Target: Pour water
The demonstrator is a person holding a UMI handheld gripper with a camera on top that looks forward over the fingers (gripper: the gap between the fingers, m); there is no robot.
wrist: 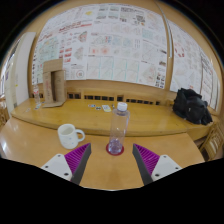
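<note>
- Above the wooden table (150,120), the tongs (112,162) hang wide open, gripping nothing.
- The water bottle (118,128) stands upright just ahead, centred between the fingers.
- A white mug (69,135) sits left of the bottle.

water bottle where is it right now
In the gripper view the water bottle stands upright on the wooden table, just ahead of the open hand-held gripper, centred between its fingers, with the white mug to its left.
</note>
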